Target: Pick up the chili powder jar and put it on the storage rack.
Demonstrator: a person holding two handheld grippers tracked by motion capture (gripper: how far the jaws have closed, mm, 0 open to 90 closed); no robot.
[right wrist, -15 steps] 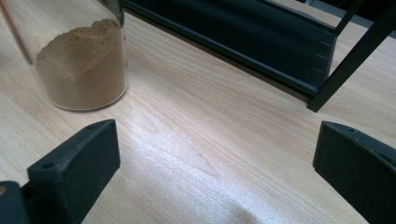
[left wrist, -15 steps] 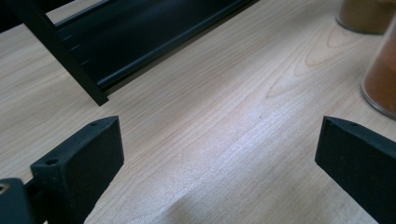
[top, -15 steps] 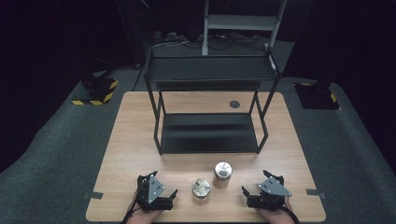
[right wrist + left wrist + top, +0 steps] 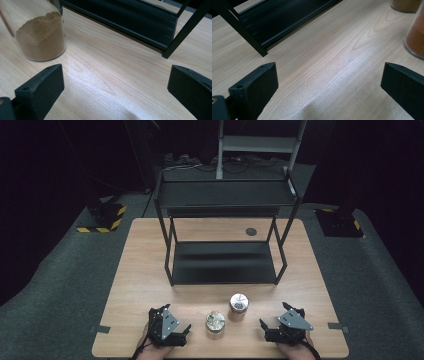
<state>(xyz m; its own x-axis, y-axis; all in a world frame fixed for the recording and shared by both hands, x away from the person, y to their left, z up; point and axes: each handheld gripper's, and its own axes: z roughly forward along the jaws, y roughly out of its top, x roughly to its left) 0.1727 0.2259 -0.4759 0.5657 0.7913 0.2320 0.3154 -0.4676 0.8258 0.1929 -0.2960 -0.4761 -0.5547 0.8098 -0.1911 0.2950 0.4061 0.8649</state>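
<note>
**Two Spice Jars Waited Between Open Tools**

While both tools rested near the front edge of the desk (image 4: 150, 270), two small glass jars stood between them. From above, the nearer jar (image 4: 215, 322) sat close to the front edge, and the farther jar (image 4: 238, 303) stood just behind it and a little toward the right, the two near each other but apart. Both were upright with shiny metal tops. Seen from the right tool's own camera, one jar (image 4: 41, 35) held a tan powder that filled its lower part, heaped unevenly. Seen from the left tool's camera, the jar at the right edge (image 4: 415, 37) held a darker, orange-brown powder.

The left tool (image 4: 181, 332) lay just left of the nearer jar, its jaws spread wide with only bare wood between them. The right tool (image 4: 267, 330) lay to the right of both jars, its jaws likewise wide apart and gripping nothing. Neither tool touched a jar.

Behind the jars stood a black metal rack (image 4: 225, 262) with a dark lower shelf.
</note>
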